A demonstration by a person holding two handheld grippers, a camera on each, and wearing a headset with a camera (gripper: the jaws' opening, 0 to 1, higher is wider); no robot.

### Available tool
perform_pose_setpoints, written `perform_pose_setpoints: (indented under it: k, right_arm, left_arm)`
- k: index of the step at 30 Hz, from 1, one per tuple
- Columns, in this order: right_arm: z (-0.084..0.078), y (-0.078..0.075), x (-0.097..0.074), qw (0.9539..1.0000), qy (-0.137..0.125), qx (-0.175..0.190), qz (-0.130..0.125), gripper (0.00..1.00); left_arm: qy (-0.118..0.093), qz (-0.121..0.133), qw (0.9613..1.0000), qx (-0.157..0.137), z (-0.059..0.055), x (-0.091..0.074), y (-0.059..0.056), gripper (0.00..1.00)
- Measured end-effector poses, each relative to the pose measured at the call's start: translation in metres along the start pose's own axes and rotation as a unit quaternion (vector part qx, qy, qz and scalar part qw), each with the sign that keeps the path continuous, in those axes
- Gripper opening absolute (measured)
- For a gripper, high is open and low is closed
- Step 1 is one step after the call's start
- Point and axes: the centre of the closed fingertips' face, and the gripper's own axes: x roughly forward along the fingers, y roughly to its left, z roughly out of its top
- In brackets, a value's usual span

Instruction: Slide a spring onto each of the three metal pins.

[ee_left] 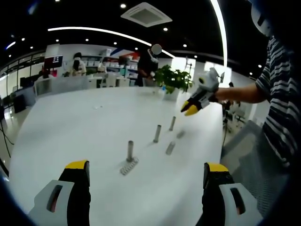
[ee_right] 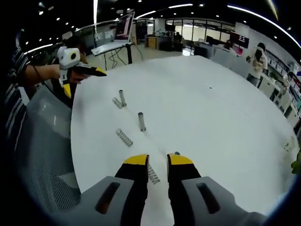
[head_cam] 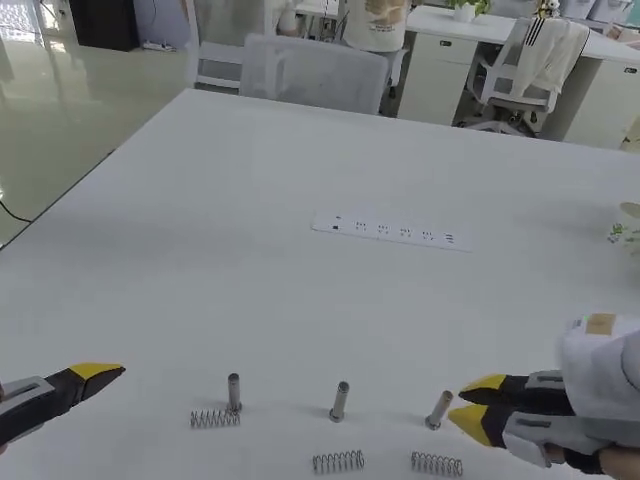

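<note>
White table [head_cam: 300,200] with white power strip [head_cam: 392,232], dark markings. Three pins [head_cam: 339,400]: plain grey metal. Springs [head_cam: 338,461]: silvery grey. Left gripper [ee_left: 146,167] and right gripper [ee_right: 157,160]: yellow tips on black jaws, grey bodies. Person's shirt [ee_left: 282,94]: dark and light stripes. Plant [ee_left: 175,79]: green leaves.

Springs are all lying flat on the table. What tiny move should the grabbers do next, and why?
Probably lower the right gripper and close it on the nearest spring. Its jaws are open with that spring showing between them, beside a bare pin, while the left gripper hangs open farther back.
</note>
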Motion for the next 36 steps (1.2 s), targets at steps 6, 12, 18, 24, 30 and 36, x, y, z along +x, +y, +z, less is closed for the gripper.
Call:
perform_pose_setpoints:
  k: [6,12,18,24,30,36]
  right_arm:
    - [-0.017,0.015,0.008,0.9939,0.062,-0.086,0.031,0.13]
    - [-0.026,0.02,0.014,0.9899,0.081,-0.104,0.052,0.13]
    - [-0.041,0.016,0.02,0.9858,0.104,-0.117,0.061,0.13]
    - [-0.046,0.013,0.027,0.9846,0.113,-0.119,0.06,0.12]
    - [-0.055,0.013,0.037,0.9831,0.125,-0.117,0.065,0.1]
    - [-0.065,0.013,0.042,0.9814,0.137,-0.116,0.068,0.1]
  left_arm:
    - [0.003,-0.001,1.0,0.004,0.0,-0.001,-0.002,0.98]
    - [0.013,-0.003,0.9998,0.012,-0.004,-0.002,-0.005,0.98]
    - [0.017,-0.005,0.9998,0.011,-0.007,-0.002,-0.007,0.98]
    - [0.014,-0.004,0.9999,0.005,-0.006,-0.001,-0.007,0.98]
    - [0.015,-0.002,0.9999,0.008,-0.006,-0.001,-0.007,0.97]
    - [0.017,-0.002,0.9998,0.005,-0.01,-0.003,-0.008,0.97]
